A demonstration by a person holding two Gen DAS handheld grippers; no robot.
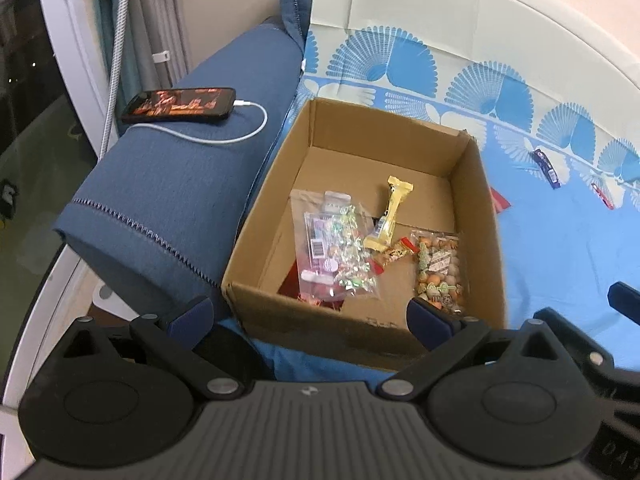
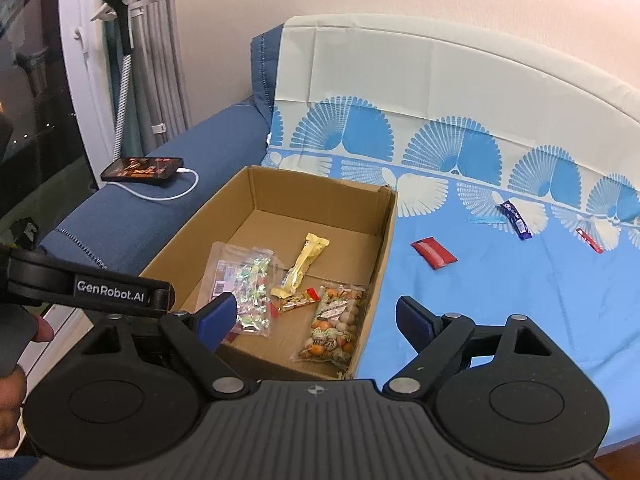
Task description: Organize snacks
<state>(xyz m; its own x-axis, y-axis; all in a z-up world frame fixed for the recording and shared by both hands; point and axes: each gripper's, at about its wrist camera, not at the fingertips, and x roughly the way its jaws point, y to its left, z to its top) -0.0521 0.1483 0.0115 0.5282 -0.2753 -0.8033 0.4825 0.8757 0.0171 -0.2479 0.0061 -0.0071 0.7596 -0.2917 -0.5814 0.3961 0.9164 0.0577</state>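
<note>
- Cardboard box (image 2: 384, 232) sits on the sofa seat against the blue armrest (image 1: 168, 184), open top up; judged to be the collecting bin for the snacks.
- Already on the box floor: clear bag of foil candies (image 2: 248, 288), yellow bar (image 2: 302, 268), small red-and-gold candy (image 2: 298, 300), bag of round nuts (image 2: 334, 328). They lie loose and partly overlapping, as if dropped in rather than arranged.
- On the blue patterned cover (image 2: 500, 300), right of the box: red packet (image 2: 434, 253), purple bar (image 2: 516, 220), thin red stick (image 2: 589, 239). Probably the remaining work.
- Left gripper (image 1: 310, 312) hangs over the box's near wall, jaws spread wide, nothing between them.
- Right gripper (image 2: 314, 316) hangs over the box's near right corner, jaws also wide apart and empty; well placed to swing toward the loose packets.
- Right view alone shows the red packet whole, and the left gripper's body at its left edge. In the left view the box wall hides most of that packet.
- Left view looks deeper into the box, catching a dark red item (image 1: 312, 292) under the candy bag.
- Phone (image 1: 180, 106) charges on the armrest, apart from the task.
</note>
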